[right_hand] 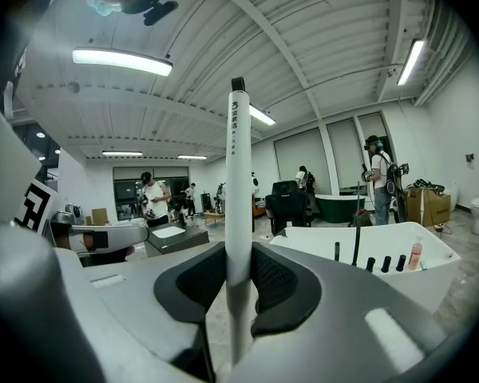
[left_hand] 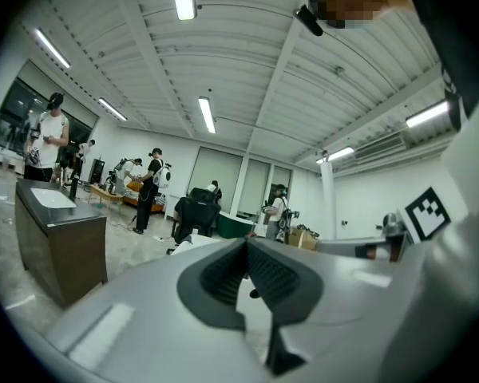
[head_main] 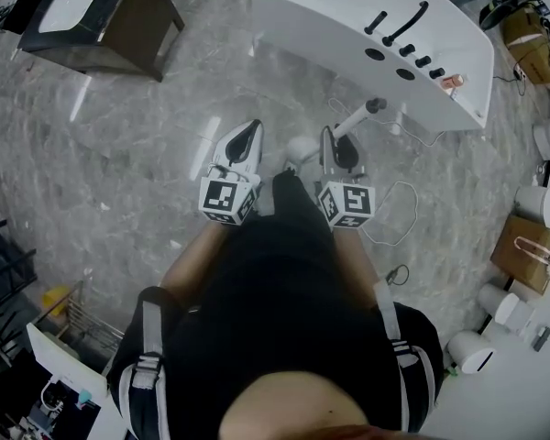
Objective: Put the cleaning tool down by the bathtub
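Floor of grey marble fills the head view, with the white bathtub at the top and a dark cabinet at the upper left. The person stands just short of the bathtub, both grippers held out in front. The left gripper points towards the floor ahead, apart from everything. The right gripper grasps the tool, whose white handle slants up and away towards the bathtub, off the floor and not touching the bathtub. A pale round shape between the two grippers may be the tool's head; it is too blurred to say. A thin cable loops on the floor to the right, and boxes lie further right.

In the left gripper view the dark pads meet at their tips, clenched on nothing. The cabinet stands at the left, and people stand in the background.

In the right gripper view the tool's handle stands upright between the pads, which press on it from both sides; its dark cap is at the top. The bathtub lies just beyond, at the right, with a black tap on its rim.
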Tool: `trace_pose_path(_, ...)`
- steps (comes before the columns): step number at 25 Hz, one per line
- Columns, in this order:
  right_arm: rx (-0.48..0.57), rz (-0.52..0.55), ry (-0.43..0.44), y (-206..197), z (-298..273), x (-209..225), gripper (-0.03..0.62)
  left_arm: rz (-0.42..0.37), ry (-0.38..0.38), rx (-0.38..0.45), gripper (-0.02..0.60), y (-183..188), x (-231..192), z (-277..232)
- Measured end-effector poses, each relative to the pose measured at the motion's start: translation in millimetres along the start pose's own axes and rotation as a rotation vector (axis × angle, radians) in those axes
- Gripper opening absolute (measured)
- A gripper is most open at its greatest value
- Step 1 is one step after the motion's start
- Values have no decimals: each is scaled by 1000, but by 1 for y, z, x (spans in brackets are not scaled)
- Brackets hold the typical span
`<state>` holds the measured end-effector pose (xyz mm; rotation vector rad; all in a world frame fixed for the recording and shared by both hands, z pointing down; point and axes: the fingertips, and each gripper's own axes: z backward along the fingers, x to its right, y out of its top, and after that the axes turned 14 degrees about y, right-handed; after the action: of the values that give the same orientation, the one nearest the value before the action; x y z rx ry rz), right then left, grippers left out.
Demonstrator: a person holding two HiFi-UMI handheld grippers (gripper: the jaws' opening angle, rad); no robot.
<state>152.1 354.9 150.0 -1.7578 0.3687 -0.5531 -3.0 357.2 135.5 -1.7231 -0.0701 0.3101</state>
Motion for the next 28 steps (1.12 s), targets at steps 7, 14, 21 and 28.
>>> trace_pose_path(7, -51, 20, 78, 3, -46, 51, 91, -6, 57, 3, 9, -1, 17, -70)
trace_pose_path(14, -46, 19, 146, 10, -76, 92, 91, 5, 128, 4, 9, -3, 21, -117)
trace_pose_path(21, -56, 12, 155, 10, -101, 105, 91, -16, 152, -6, 9, 1, 12, -133)
trace_pose_path(28, -51, 0, 127, 12, -138, 109, 91, -30, 125, -3, 8, 4, -14, -170)
